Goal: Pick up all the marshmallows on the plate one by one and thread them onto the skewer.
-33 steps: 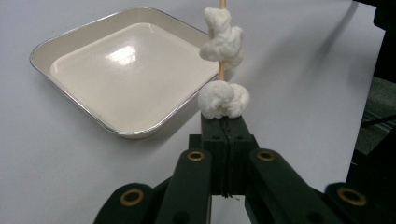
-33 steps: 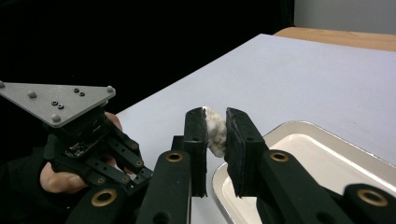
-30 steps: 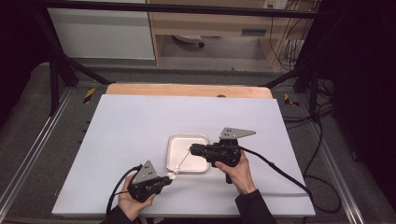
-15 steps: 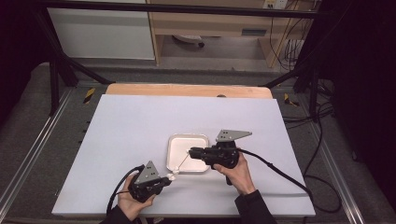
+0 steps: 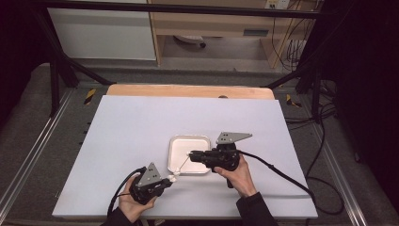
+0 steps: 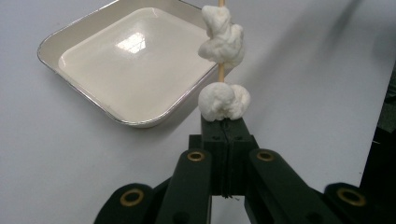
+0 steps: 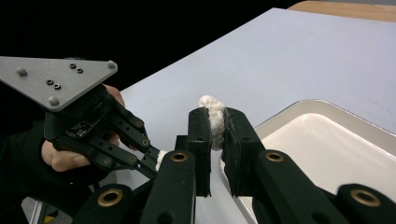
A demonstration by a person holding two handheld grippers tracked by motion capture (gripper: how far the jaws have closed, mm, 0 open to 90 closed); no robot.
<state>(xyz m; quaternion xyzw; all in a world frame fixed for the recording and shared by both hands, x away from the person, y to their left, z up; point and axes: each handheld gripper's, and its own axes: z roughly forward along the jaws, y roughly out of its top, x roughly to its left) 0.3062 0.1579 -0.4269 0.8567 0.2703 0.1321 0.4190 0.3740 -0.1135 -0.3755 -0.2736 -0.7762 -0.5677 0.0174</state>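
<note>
A thin wooden skewer point(image 5: 182, 164) runs between my two grippers, over the front edge of a white tray point(image 5: 189, 137). My left gripper point(image 5: 170, 180) is shut on the skewer's near end point(image 6: 221, 74). Just past its jaws sit two white doughy lumps, one point(image 6: 223, 100) against the jaw tips and another point(image 6: 222, 37) higher up the stick. My right gripper point(image 5: 190, 154) reaches in from the right, its jaws shut on a white lump point(image 7: 211, 105) at the skewer's far end. The right gripper view point(image 7: 215, 115) also has the left gripper point(image 7: 156, 161) beyond.
The shallow tray point(image 6: 79, 86) holds nothing and lies on a white tabletop point(image 5: 141, 127). A wooden strip point(image 5: 188, 90) borders the table's far edge. A cable point(image 5: 282, 174) trails from the right gripper over the table's right side.
</note>
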